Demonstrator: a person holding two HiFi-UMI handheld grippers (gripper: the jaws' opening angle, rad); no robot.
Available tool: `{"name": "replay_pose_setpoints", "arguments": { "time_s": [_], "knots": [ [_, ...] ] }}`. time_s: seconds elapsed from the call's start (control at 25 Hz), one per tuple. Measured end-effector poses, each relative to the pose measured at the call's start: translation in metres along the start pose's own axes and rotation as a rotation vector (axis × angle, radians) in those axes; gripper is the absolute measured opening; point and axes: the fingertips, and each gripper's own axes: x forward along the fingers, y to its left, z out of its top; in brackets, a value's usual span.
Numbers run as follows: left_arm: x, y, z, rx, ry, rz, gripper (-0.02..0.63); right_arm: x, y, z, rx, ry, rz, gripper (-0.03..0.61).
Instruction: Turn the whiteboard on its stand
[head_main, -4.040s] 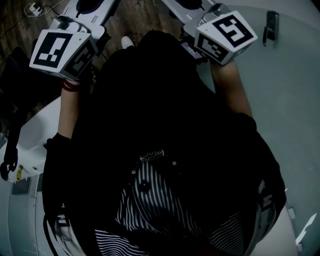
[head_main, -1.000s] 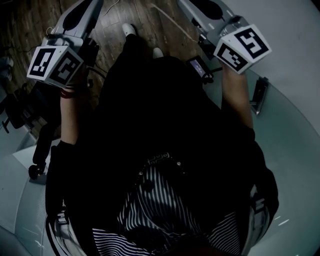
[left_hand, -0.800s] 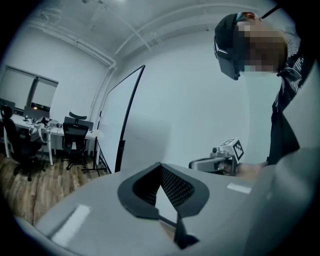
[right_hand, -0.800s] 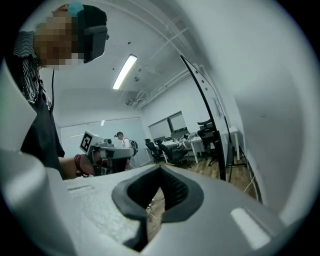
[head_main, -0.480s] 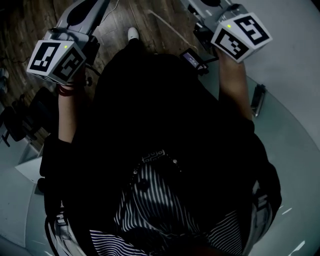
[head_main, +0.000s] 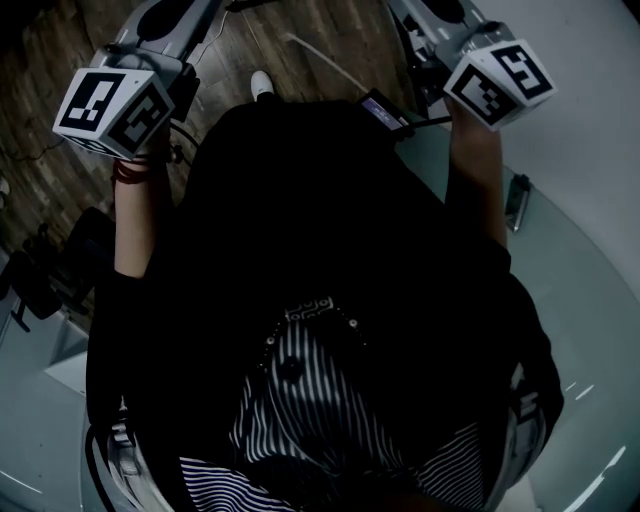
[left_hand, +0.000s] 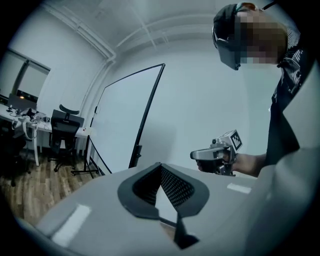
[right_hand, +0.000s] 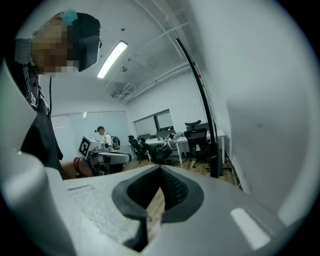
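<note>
The whiteboard (left_hand: 125, 125) stands upright ahead of my left gripper (left_hand: 161, 167), its black frame edge (left_hand: 146, 112) running up the middle of that view. In the right gripper view the whiteboard's pale face (right_hand: 265, 100) fills the right side, close by, with the frame edge (right_hand: 200, 100) beside it. My right gripper (right_hand: 161, 170) has its jaws together with nothing between them, and the left jaws also meet empty. In the head view both marker cubes, left (head_main: 110, 110) and right (head_main: 500, 80), are held up on either side of the person's dark torso. Neither gripper touches the board.
Wooden floor (head_main: 300, 50) lies ahead. Black office chairs (left_hand: 65, 132) and desks (right_hand: 172, 142) stand behind the board, and the stand's dark legs (left_hand: 82, 170) spread on the floor. A person (right_hand: 102, 135) stands far back. A small dark fitting (head_main: 516, 200) sits on the pale surface at right.
The head view has swung: the dark fitting slid lower right, and the white wheeled base at left went out of view. Both grippers stay raised and shut.
</note>
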Motion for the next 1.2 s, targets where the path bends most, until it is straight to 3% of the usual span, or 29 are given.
{"name": "replay_pose_setpoints", "arguments": {
  "time_s": [0.32, 0.48, 0.76, 1.0, 1.2],
  "knots": [
    [0.019, 0.035, -0.026, 0.035, 0.047, 0.004, 0.003, 0.032, -0.039, -0.008, -0.015, -0.015, -0.018, 0.000],
    [0.020, 0.057, -0.010, 0.022, 0.054, 0.005, 0.003, 0.047, -0.049, 0.012, -0.030, 0.003, -0.046, 0.000],
    [0.077, 0.045, -0.018, -0.010, 0.105, -0.058, 0.003, 0.048, -0.087, 0.026, -0.030, -0.004, -0.051, 0.000],
    [0.097, 0.027, 0.015, 0.011, 0.068, -0.066, 0.003, 0.044, -0.092, 0.051, -0.046, -0.003, -0.028, 0.000],
    [0.152, 0.026, 0.025, 0.007, 0.054, -0.073, 0.003, 0.058, -0.133, 0.072, -0.094, -0.032, -0.007, 0.000]
  ]
}}
